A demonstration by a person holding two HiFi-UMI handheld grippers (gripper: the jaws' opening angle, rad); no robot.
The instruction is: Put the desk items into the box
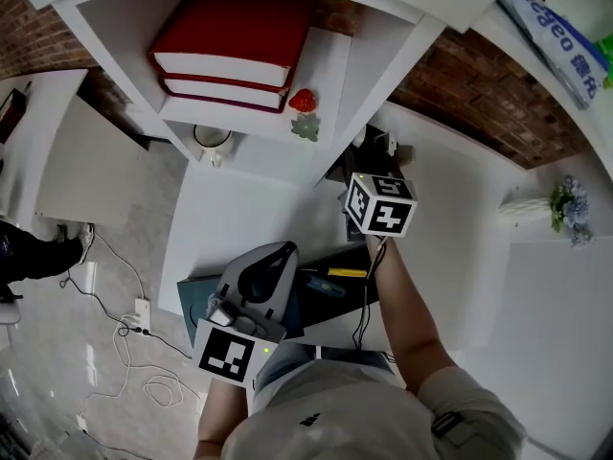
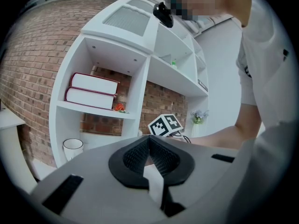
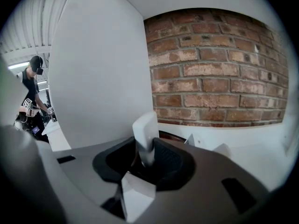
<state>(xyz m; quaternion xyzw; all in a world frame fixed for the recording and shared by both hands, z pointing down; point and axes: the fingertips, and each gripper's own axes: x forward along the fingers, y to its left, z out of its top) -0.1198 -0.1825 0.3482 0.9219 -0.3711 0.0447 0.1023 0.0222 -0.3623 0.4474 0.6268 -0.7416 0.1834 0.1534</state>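
Over the white desk (image 1: 460,238) I'm holding the right tongs (image 1: 372,161) wide open, empty, clutter (image 1: 375,142) lying just above them; left tongs (image 1: 285,252), closed and empty, are hanging lower left.

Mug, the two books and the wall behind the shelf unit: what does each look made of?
Mug: probably glazed ceramic; it is white and smooth, with a dark rim line.
Books: hardcovers, likely cloth or coated board; dark red covers wrap white paper page blocks.
Wall: bare brick, matte and rough, with visible mortar joints.
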